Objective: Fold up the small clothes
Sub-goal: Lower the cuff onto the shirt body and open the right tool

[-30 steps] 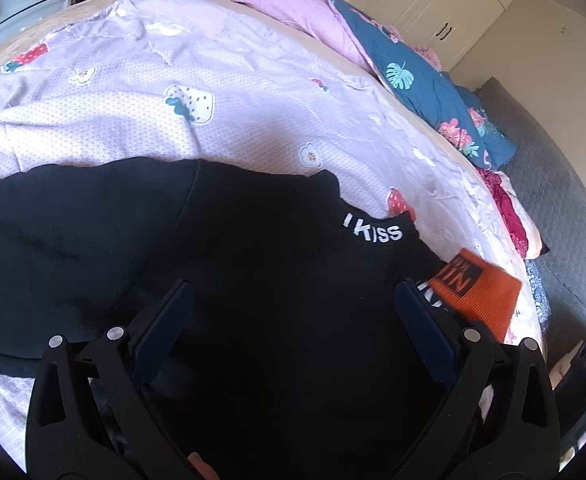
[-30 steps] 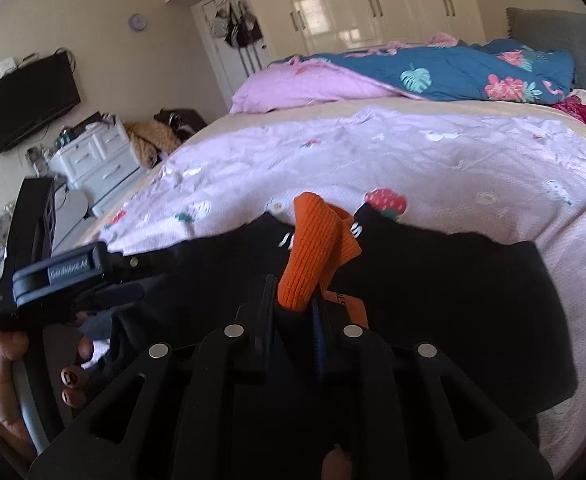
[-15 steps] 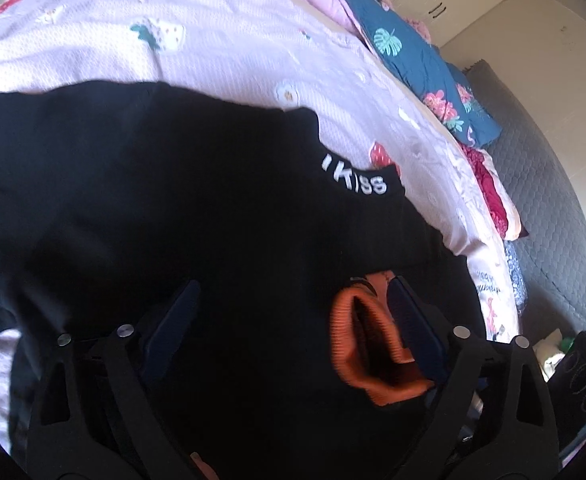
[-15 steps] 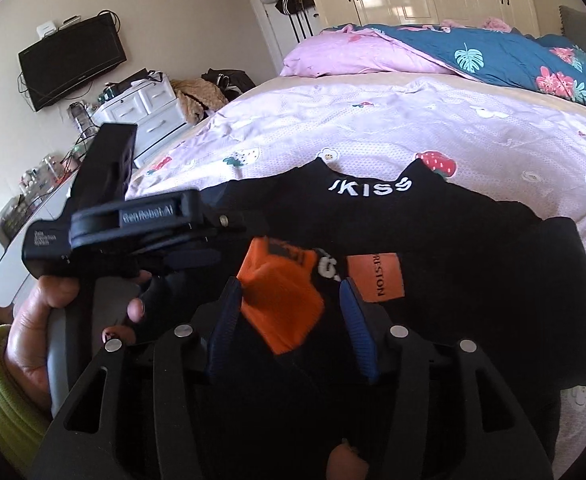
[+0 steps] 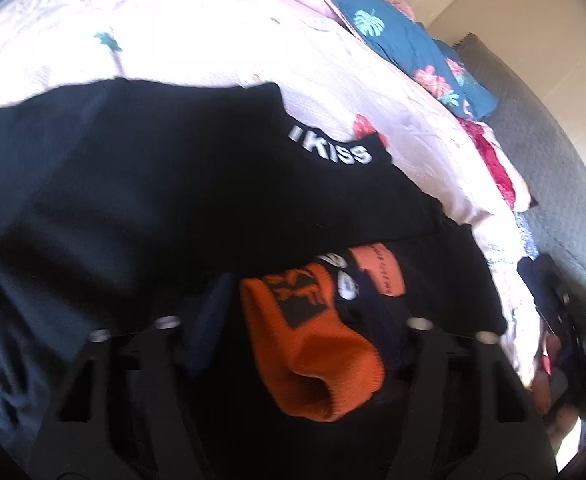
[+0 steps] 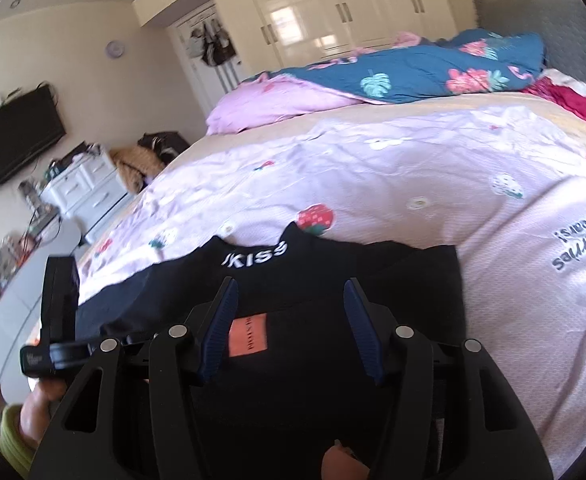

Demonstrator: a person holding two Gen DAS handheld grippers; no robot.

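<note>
Pink strawberry-print bed [image 6: 413, 168] carries the black "IKISS" top [image 5: 133, 200] at its near edge. My left tongs [image 5: 297, 312] have just been closing around its orange knit cuff [image 5: 313, 344]; whether they pinch yet, I cannot tell. My right tongs [image 6: 289, 328] just spread, empty. The cuff might slip out.

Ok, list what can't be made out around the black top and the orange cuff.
- Left wrist view: whether the left tool, its jaws just closing with the orange cuff between them, presses it yet; motion blur.
- Both views: the lettering on the orange patch; too small and blurred.
- Left wrist view: the far side of the black top; cut off by the left edge.
</note>
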